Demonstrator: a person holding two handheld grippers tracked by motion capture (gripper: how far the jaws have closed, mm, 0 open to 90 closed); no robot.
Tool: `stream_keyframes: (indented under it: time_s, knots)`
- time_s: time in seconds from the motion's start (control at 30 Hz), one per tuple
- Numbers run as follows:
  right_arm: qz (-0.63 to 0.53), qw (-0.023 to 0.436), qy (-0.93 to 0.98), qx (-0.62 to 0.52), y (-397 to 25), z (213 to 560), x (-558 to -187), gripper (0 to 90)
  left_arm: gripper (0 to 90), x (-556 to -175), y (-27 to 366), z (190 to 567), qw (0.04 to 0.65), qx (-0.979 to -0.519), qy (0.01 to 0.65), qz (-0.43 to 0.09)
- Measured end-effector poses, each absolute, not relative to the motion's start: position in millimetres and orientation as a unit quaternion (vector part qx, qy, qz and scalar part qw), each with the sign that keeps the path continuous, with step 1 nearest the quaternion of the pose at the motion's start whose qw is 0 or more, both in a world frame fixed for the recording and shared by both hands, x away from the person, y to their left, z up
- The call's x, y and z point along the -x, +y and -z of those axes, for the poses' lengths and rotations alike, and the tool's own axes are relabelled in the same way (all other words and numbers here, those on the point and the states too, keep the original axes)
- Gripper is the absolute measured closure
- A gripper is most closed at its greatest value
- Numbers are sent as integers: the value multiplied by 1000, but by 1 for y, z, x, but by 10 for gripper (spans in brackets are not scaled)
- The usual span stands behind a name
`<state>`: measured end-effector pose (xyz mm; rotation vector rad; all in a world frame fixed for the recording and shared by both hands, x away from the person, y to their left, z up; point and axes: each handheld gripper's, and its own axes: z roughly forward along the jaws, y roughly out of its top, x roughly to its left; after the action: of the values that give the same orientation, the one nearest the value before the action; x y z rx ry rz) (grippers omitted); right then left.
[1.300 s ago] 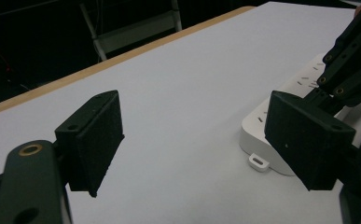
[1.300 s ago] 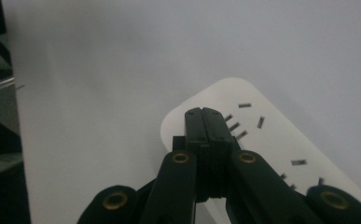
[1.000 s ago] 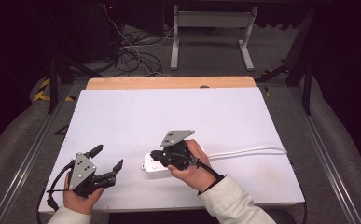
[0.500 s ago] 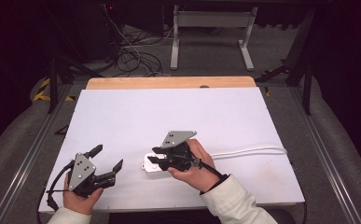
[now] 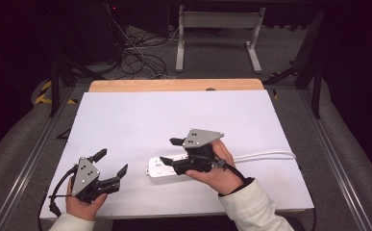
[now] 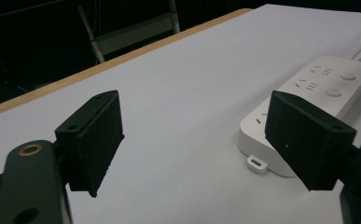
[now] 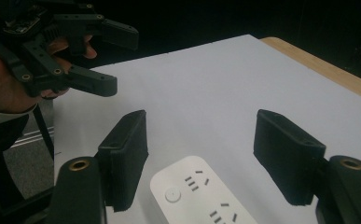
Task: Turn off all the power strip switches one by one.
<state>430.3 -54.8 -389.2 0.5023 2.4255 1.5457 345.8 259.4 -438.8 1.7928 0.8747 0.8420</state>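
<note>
A white power strip (image 5: 162, 166) lies flat on the white table top (image 5: 174, 120), its white cable (image 5: 265, 155) running off to the right. My right gripper (image 5: 169, 150) hovers open over the strip's right part, jaws wide; in the right gripper view the strip (image 7: 199, 193) lies below and between the jaws, with its sockets and a round button showing. My left gripper (image 5: 111, 162) stands open near the table's front left corner, left of the strip. In the left gripper view the strip (image 6: 308, 93) lies ahead on the right, partly hidden by the right jaw.
A wooden strip (image 5: 174, 85) edges the table's far side. Metal rails (image 5: 34, 159) run along both sides. Beyond the table stand a metal frame (image 5: 217, 33) and loose cables (image 5: 135, 53) on the dark floor. In the right gripper view the other hand's gripper (image 7: 61, 51) shows at upper left.
My right gripper has shifted slightly over the power strip. The left gripper has stayed where it was.
</note>
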Motion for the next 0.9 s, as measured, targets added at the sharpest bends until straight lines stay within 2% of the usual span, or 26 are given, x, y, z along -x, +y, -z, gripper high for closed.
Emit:
stream_keyframes:
  time_s: [0.1, 0.4, 0.9]
  knots:
    - [-527, 118, 823, -175, -67, 386, -432, 339, 197, -346, 260, 439, 470, -731, 356, -342]
    - [-537, 156, 805, -195, -108, 385, -434, 214, 193, -347, 260, 439, 471, -732, 357, -340]
    - [-517, 198, 794, -250, -181, 418, -438, 192, 172, -346, 261, 439, 477, -736, 350, -329]
